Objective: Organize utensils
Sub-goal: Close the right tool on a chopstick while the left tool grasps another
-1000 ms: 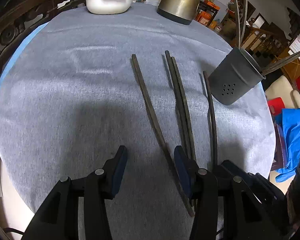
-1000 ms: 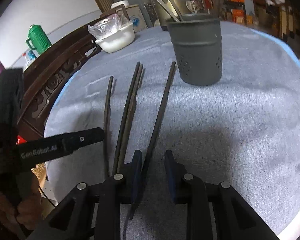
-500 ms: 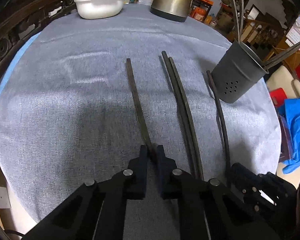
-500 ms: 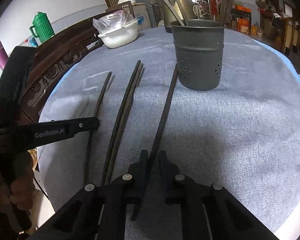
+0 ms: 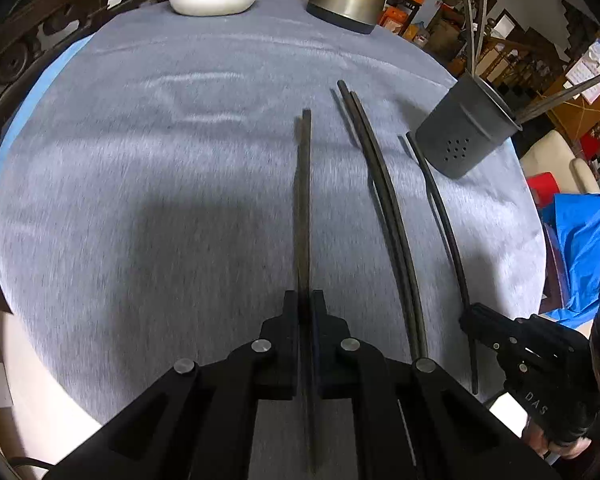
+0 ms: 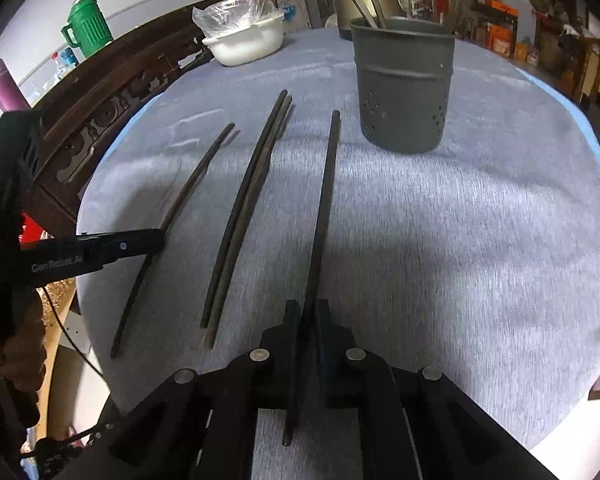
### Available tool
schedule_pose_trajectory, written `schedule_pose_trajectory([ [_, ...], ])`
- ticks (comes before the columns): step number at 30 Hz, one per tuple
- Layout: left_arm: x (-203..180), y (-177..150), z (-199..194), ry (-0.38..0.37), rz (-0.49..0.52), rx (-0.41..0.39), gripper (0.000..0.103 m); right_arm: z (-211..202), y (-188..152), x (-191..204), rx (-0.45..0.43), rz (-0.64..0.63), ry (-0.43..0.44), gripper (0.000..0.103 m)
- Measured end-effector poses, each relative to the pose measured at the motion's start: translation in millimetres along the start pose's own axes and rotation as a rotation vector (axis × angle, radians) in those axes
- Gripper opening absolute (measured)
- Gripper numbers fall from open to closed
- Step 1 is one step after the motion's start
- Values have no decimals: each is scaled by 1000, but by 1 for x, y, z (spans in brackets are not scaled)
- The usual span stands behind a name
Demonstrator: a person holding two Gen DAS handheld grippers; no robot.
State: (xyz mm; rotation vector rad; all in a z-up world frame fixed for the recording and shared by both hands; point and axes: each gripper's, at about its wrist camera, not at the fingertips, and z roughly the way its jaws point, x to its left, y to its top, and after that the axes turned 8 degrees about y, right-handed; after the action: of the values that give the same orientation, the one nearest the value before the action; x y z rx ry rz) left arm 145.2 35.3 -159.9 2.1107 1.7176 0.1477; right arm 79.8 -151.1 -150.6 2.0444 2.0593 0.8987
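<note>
On the grey-clothed counter (image 5: pixel 180 200), the left gripper (image 5: pixel 305 300) has its jaws clamped on one long dark chopstick (image 5: pixel 303 200) and the right gripper (image 6: pixel 308 308) on another (image 6: pixel 325 200), a dark pair (image 6: pixel 244 208) lying between, near the grey perforated holder (image 6: pixel 404 92).

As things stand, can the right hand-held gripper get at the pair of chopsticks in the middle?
Probably not: the right hand-held gripper is shut on the chopstick nearest the holder; the middle pair lies clear beside it.

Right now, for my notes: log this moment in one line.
left gripper shut on left chopstick | right gripper shut on right chopstick | pair on cloth | holder upright
</note>
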Motion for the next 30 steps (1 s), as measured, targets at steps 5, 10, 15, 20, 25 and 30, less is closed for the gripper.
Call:
schedule_pose_trajectory([
  [5, 4, -10, -8, -13, -13, 14, 6, -5, -7, -5, 13, 30, 28, 9],
  [10, 11, 2, -9, -9, -37, 27, 9, -7, 5, -20, 35, 122, 87, 11],
  [15, 11, 20, -11, -7, -38, 8, 27, -11, 26, -27, -14, 131, 71, 12],
  [20, 12, 41, -6, -14, -38, 9, 27, -7, 54, -26, -63, 119, 44, 26],
  [25, 3, 66, 5, -5, -20, 16, 27, 8, 78, -25, -56, 114, 3, 26],
  [30, -8, 86, 22, -6, -20, 49, 27, 26, 93, -19, -28, 93, -65, 26],
])
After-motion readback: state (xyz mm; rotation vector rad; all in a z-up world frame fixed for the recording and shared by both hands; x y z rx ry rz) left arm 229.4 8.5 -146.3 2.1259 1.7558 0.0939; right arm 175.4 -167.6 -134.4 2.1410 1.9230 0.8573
